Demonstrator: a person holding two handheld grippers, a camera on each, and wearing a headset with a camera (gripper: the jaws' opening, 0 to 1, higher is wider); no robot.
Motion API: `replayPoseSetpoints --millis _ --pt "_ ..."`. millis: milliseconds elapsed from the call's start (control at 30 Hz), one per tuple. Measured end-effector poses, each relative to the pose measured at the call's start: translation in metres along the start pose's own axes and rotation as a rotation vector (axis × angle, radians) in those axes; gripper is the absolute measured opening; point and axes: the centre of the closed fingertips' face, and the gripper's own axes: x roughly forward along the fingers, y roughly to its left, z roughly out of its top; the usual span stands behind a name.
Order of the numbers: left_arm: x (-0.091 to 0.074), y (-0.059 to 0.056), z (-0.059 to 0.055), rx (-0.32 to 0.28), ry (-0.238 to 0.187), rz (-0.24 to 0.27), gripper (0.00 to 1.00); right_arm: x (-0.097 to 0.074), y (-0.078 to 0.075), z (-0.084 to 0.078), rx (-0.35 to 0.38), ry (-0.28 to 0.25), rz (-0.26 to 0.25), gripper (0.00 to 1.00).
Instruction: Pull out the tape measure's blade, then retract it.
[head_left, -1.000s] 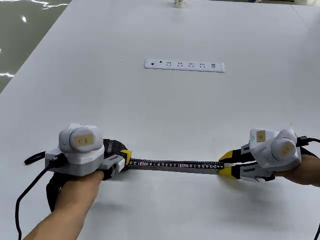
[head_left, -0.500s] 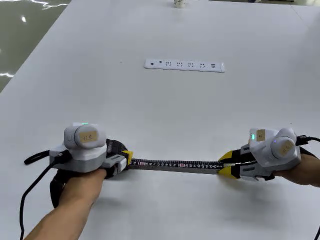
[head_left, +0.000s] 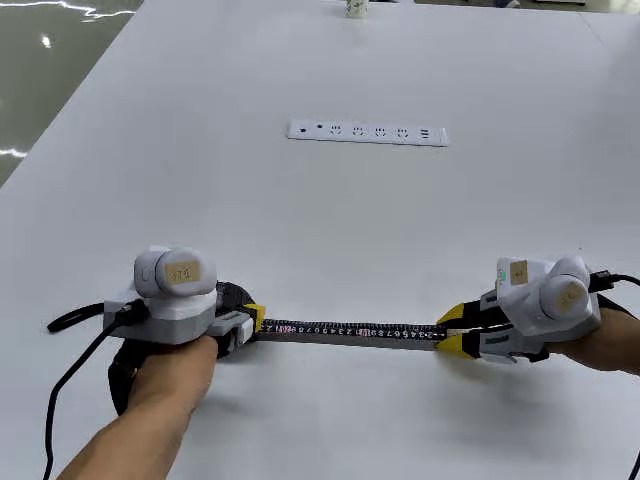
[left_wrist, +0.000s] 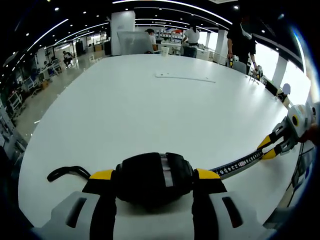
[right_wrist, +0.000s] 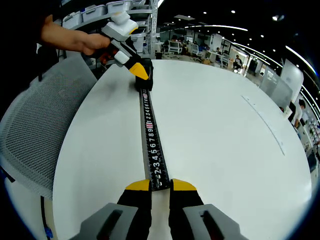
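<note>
White workbench (head_left: 300, 220), open-plan workshop: the left gripper (head_left: 245, 322) clamps the black tape measure case (left_wrist: 154, 176) near the table's front edge, while the right gripper (head_left: 452, 329) pinches the tip of the blade (head_left: 350, 331), stretched flat between them. The right gripper view adds a mesh chair (right_wrist: 35, 125); the head view, a power strip (head_left: 366, 132).

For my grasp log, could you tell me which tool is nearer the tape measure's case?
Left. The left tool grips the black case itself; the right tool is away from it, pinching the tip of the pulled-out blade.
</note>
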Motion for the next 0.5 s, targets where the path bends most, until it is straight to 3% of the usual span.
replayPoseSetpoints --millis 500 --pt "-0.0021 0.0005 0.0011 0.02 -0.011 -0.01 0.53 -0.0002 -0.0002 -0.0005 -0.003 0.01 -0.003 0.08"
